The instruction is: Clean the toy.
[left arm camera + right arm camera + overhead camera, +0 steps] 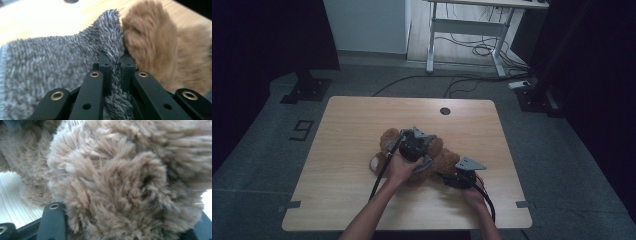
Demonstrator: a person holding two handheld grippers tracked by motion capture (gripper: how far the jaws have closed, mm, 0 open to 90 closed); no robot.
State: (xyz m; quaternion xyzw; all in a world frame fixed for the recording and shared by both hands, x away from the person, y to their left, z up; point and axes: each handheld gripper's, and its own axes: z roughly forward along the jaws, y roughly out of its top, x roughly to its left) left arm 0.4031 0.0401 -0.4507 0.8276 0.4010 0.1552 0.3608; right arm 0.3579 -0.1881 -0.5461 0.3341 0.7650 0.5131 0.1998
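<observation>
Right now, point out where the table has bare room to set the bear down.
The table is bare along its whole left side and across the far edge by the round cable hole. The near-left corner is open too. The middle-right is crowded: the brown plush bear, grey fuzzy garment and both grippers sit there.

The brown plush teddy bear [439, 162] lies near the middle of the light wooden desk [347, 140], slightly toward the person's edge. The grey fuzzy knitted garment [50, 62] sits against the bear, to its left in the left gripper view. The left gripper [414, 145] rests on top of the bear; the right gripper [457, 179] lies at its right end, nearer the person.
</observation>
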